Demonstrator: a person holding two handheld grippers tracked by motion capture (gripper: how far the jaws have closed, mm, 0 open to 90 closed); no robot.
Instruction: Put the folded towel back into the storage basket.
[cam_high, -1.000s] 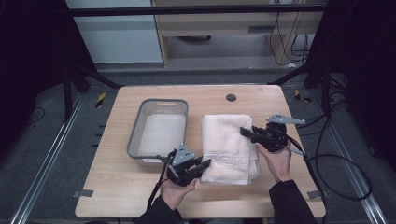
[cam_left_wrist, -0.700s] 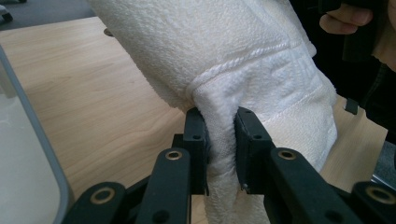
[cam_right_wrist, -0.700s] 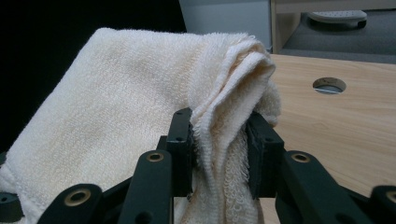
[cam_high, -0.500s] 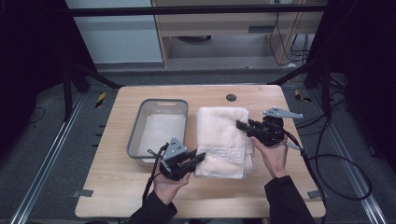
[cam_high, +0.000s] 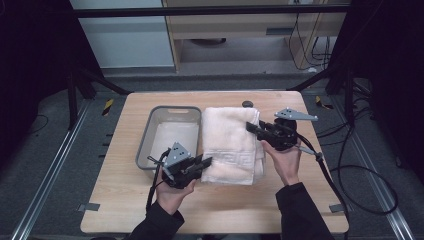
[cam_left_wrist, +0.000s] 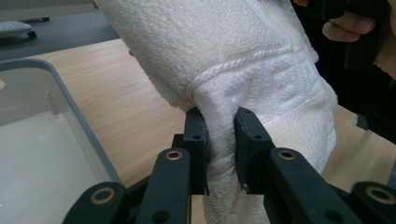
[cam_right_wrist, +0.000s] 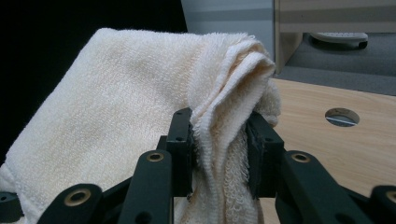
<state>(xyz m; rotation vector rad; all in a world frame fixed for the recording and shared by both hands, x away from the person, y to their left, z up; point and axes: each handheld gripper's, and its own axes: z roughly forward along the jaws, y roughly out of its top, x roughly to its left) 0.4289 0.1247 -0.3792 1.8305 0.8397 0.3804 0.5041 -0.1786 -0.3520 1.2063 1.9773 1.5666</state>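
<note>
A folded cream towel (cam_high: 230, 142) hangs lifted between the two grippers over the middle of the wooden table (cam_high: 120, 210). My left gripper (cam_high: 206, 161) is shut on the towel's near left corner; in the left gripper view the towel (cam_left_wrist: 243, 60) bunches between the black jaws of that gripper (cam_left_wrist: 220, 140). My right gripper (cam_high: 251, 127) is shut on the towel's far right edge; the right gripper view shows folded layers of towel (cam_right_wrist: 121, 126) pinched in that gripper (cam_right_wrist: 219, 144). A grey bin (cam_high: 167, 137) stands just left of the towel.
A round hole (cam_high: 247, 104) is in the tabletop behind the towel, also seen as a hole (cam_right_wrist: 342, 116) in the right gripper view. Cables trail off the table's right side (cam_high: 350, 170). The bin's rim (cam_left_wrist: 79, 126) lies close to the left gripper.
Both grippers have risen and moved left toward the bin, carrying the towel with them. The towel now sits closer to the bin's right wall.
</note>
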